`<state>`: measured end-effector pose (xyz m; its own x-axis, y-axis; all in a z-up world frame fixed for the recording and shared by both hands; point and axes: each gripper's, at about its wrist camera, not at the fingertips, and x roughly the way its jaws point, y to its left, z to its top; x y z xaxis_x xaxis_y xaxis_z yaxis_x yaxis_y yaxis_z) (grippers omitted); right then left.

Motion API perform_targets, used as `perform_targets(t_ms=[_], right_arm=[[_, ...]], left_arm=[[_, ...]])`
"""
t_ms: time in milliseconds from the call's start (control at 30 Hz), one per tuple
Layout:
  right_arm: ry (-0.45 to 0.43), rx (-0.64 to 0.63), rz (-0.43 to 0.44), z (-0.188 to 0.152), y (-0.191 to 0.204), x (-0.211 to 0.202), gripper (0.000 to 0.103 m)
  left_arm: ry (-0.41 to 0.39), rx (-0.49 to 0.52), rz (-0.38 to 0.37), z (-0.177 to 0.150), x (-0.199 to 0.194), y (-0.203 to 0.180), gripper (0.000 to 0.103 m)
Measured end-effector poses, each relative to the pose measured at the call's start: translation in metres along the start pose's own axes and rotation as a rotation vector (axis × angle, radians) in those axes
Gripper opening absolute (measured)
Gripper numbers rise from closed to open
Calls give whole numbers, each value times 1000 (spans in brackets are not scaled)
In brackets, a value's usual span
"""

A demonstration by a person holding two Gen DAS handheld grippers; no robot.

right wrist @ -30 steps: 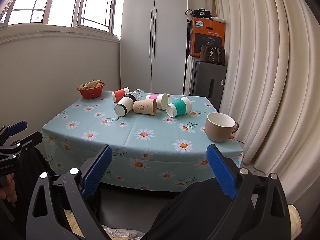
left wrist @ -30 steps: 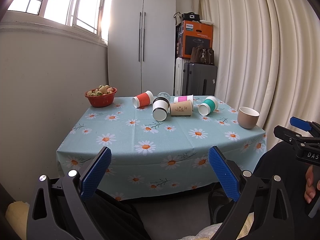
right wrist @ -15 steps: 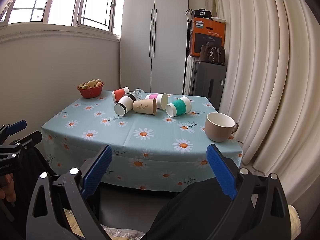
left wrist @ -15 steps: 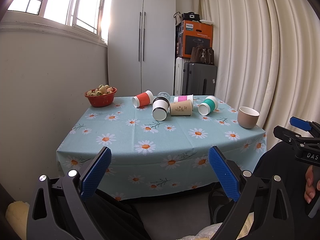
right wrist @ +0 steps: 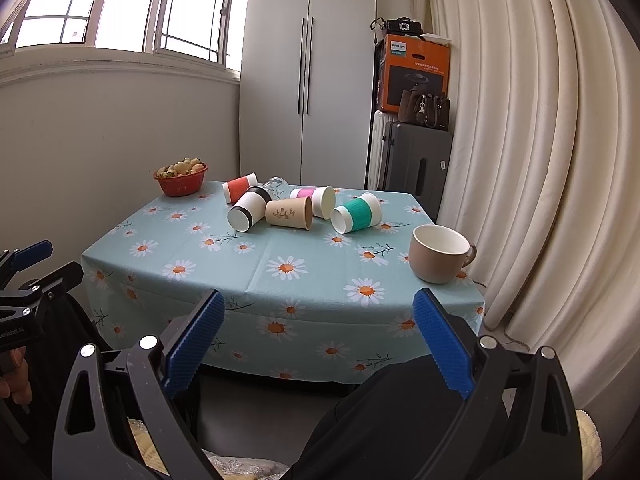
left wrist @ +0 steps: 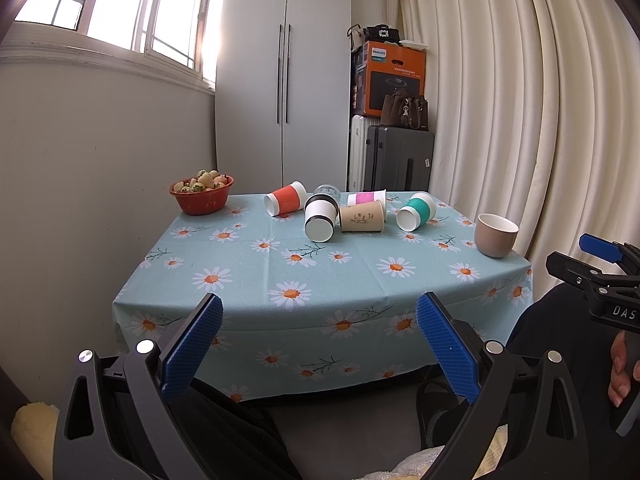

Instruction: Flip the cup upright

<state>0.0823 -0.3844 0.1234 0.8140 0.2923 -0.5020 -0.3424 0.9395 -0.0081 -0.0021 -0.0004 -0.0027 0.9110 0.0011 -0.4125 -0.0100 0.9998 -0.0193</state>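
Strawberries fill the red bowl (left wrist: 201, 199) at the table's (left wrist: 320, 280) far left corner. Going right along the back, I see paper cups lying on their sides in a cluster: the orange cup (left wrist: 285, 198), black cup (left wrist: 319, 217), a clear glass (left wrist: 328, 190) behind it, the brown cup (left wrist: 362, 219) with a small printed drawing whose lettering I cannot read, the pink cup (left wrist: 366, 197) and the green cup (left wrist: 416, 211). At the right edge a tan mug (right wrist: 439, 253) stands upright; only my right view shows its handle. Behind the table, an orange box (left wrist: 394, 78) reads "PHILIPS", with a handbag (left wrist: 405, 112) and suitcases (left wrist: 400, 158) beneath.

My left gripper (left wrist: 320, 346) hangs below the near table edge, jaws spread wide with nothing between them. My right gripper (right wrist: 318, 344) does likewise; the left view shows "DAS" on its body, while the lettering on the left gripper's body at the right view's edge is too small to read.
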Motion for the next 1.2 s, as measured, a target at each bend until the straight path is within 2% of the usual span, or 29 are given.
perform_targets(t_ms=[800,1033,1200], right_arm=[[10,-2,1,-1,-2,2,94],[69,-14,-6,1,4,13,94],[117,23,49,11,2,26,94]], left_arm=[[2,-5,-4,-1,1,-2,95],[23,-21,-12,1,1,-4,95],[66,-16,-53,9,11,-7,95]])
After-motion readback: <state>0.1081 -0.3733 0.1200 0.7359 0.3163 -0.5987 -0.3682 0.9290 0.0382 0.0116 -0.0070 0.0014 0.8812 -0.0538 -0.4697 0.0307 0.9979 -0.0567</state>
